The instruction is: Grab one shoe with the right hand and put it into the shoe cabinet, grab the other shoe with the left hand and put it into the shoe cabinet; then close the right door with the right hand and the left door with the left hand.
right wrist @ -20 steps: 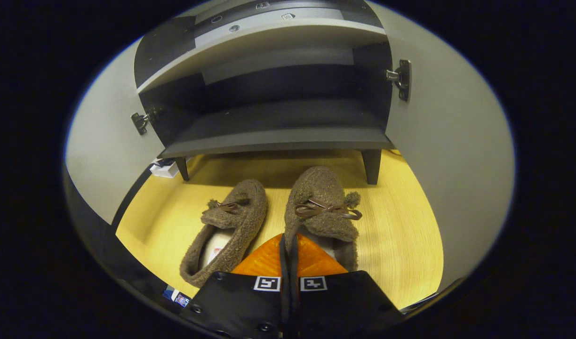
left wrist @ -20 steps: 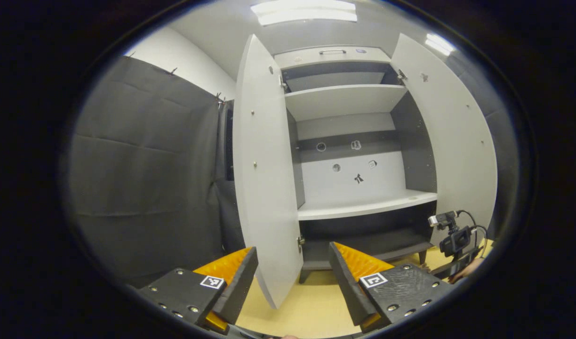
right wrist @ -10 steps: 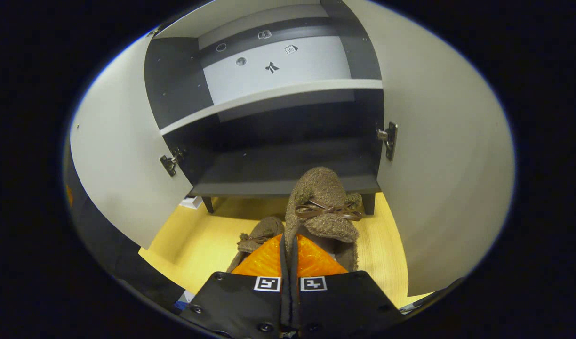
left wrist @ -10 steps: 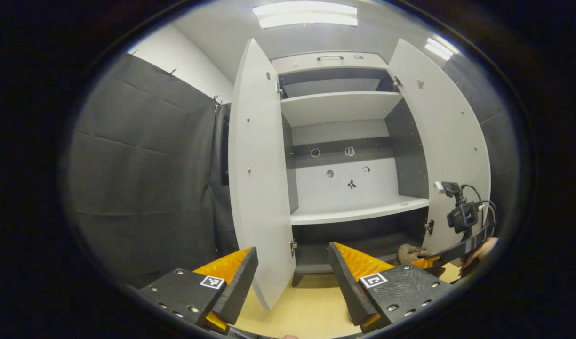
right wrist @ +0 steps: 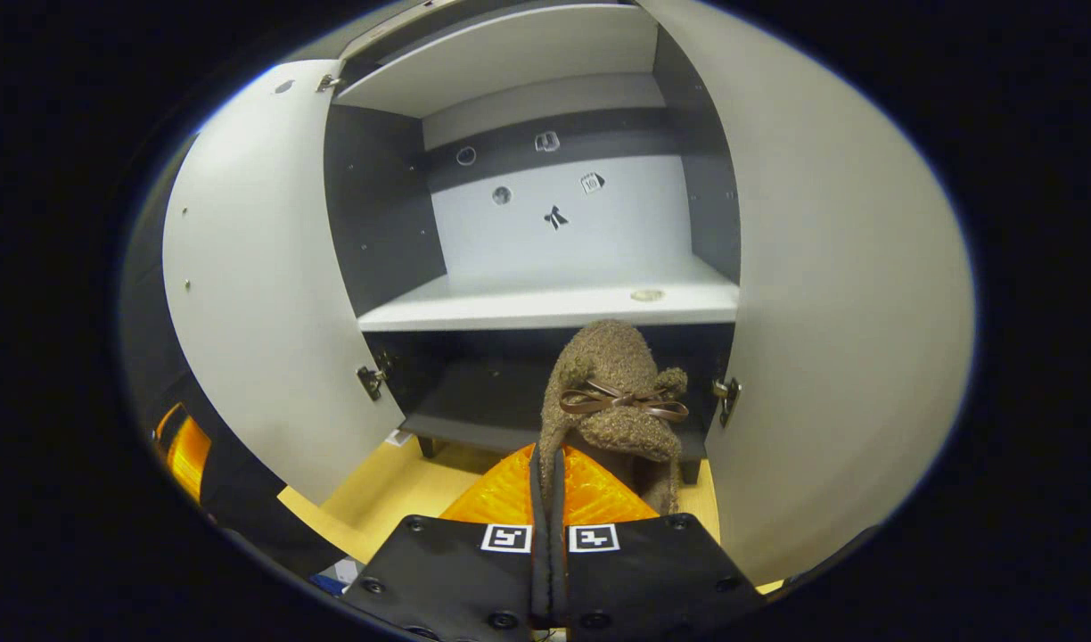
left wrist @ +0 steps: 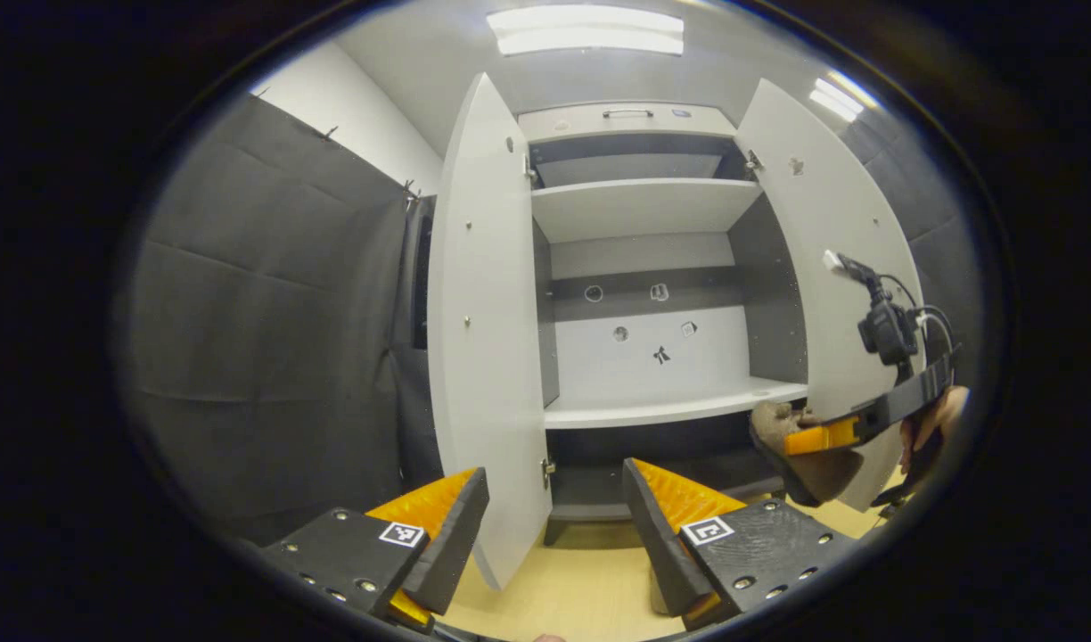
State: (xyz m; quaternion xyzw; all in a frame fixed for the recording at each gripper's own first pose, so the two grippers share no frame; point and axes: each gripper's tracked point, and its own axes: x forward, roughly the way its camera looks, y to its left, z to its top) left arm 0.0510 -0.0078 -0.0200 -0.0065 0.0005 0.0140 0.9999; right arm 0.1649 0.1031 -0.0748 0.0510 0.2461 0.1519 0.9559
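Right tongs (right wrist: 545, 481): closed on the shoe (right wrist: 612, 401), both fingers pressed together on its heel rim. Shoe hangs clear of the floor (right wrist: 376, 490), long axis running straight ahead of the tongs, toe forward and pointing at the cabinet (right wrist: 554, 308). In the left gripper view the same shoe (left wrist: 791, 446) shows in the right tongs (left wrist: 817, 439), just in front of the right door (left wrist: 835, 232).

Target relation: toe sits level with the front edge of the white shelf (right wrist: 545, 308), with the dark lower compartment (right wrist: 483, 392) directly behind and below it. Judged next move: straight forward along the shoe's own axis, into one of these two openings; which one cannot be told.

Edges: right door (right wrist: 831, 312) close beside the shoe, its hinge (right wrist: 724, 392) just beside the toe. Left door (right wrist: 260, 294) well apart. Room is freer toward the left.

Left tongs (left wrist: 554, 517): open, holding nothing, held back from the cabinet, the edge of the left door (left wrist: 483, 357) between the fingers in its view. Right hand is plainly the nearer one to the cabinet.

Both doors stand wide open; neither blocks the opening.
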